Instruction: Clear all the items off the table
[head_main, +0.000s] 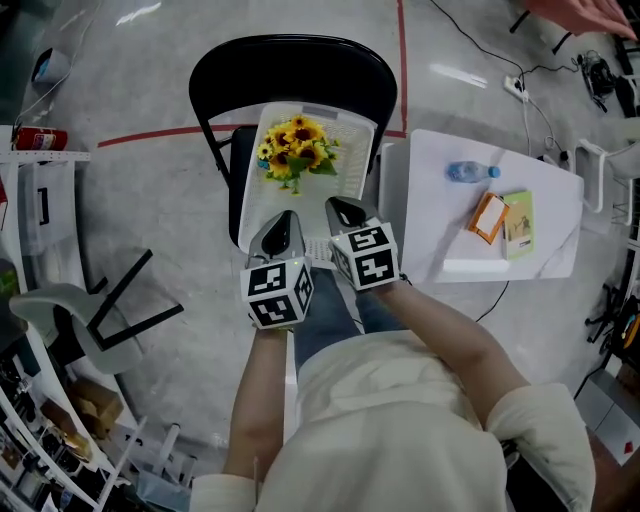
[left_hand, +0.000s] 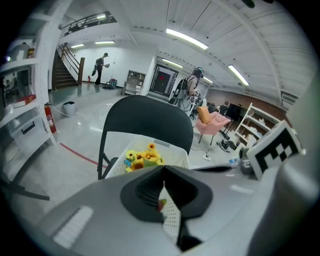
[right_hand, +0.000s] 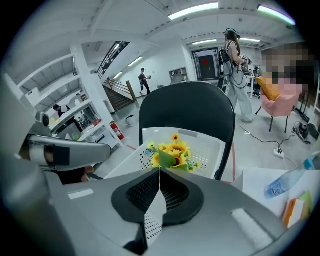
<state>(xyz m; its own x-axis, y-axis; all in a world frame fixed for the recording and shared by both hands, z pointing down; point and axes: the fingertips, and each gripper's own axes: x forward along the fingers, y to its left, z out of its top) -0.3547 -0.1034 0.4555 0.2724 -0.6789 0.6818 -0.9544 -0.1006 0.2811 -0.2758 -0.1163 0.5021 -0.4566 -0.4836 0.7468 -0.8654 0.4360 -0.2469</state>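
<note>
Three things lie on the white worktop (head_main: 440, 225) at the right: one clear water bottle (head_main: 470, 172) with a blue cap on its side near the far edge, one orange box (head_main: 488, 217), and one flat green packet (head_main: 519, 222) just beside that box on its right.

One black chair (head_main: 290, 60) stands to the left of the worktop, and one white perforated basket (head_main: 365, 128) rests on its seat. In the basket is one bunch of yellow sunflowers (head_main: 295, 150), lying toward the end near the chair back. The rest of the basket's floor that shows is bare.

There are two grippers, side by side above the near end of the basket. The left gripper (head_main: 281, 226) has its fingers (left_hand: 145, 192) pressed together with nothing held between them. The right gripper (head_main: 345, 211) also has its fingers (right_hand: 140, 192) closed against each other and carries nothing. Both point down toward the basket, well apart from the sunflowers.
</note>
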